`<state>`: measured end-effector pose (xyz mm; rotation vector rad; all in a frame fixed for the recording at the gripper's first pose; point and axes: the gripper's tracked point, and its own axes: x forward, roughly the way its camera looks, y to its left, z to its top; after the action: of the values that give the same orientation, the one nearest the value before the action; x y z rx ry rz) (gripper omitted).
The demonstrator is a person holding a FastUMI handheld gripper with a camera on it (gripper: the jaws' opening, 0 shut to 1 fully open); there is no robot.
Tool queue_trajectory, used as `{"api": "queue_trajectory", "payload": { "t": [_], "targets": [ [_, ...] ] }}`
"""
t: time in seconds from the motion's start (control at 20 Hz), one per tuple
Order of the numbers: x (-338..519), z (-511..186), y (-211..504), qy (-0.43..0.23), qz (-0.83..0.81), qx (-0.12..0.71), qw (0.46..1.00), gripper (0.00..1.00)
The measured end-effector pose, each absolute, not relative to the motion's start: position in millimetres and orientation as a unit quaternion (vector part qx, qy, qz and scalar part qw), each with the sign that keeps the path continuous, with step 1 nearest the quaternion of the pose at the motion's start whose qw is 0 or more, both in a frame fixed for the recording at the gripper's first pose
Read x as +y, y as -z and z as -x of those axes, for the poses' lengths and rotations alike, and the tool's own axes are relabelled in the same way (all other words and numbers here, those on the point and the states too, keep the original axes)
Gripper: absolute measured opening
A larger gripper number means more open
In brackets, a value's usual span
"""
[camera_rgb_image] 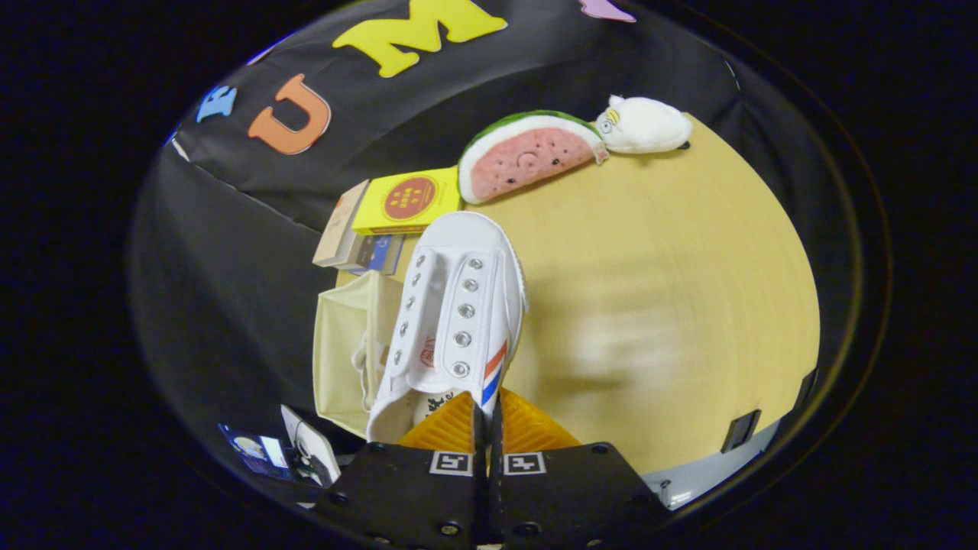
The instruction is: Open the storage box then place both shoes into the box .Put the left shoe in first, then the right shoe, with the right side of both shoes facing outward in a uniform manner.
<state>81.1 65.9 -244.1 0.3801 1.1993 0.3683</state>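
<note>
The tongs point(489, 416) are clamped on the heel rim of the white shoe point(451, 321), probably light and soft canvas, so the grip must stay firm above the box point(344, 359).

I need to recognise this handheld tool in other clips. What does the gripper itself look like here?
The gripper has two ribbed, wedge-shaped fingers mounted on flat black plates fastened with round screws. Each plate carries a small square black-and-white marker next to the narrow central gap.
</note>
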Motion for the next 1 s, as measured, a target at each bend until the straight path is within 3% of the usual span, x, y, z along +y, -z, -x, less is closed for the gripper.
{"api": "queue_trajectory", "payload": {
  "t": [0.65, 1.0],
  "targets": [
    [241, -54, 237, -0.206, -0.123, 0.558, 0.794, 0.00],
    [262, -58, 272, -0.129, -0.108, 0.546, 0.821, 0.00]
  ]
}}
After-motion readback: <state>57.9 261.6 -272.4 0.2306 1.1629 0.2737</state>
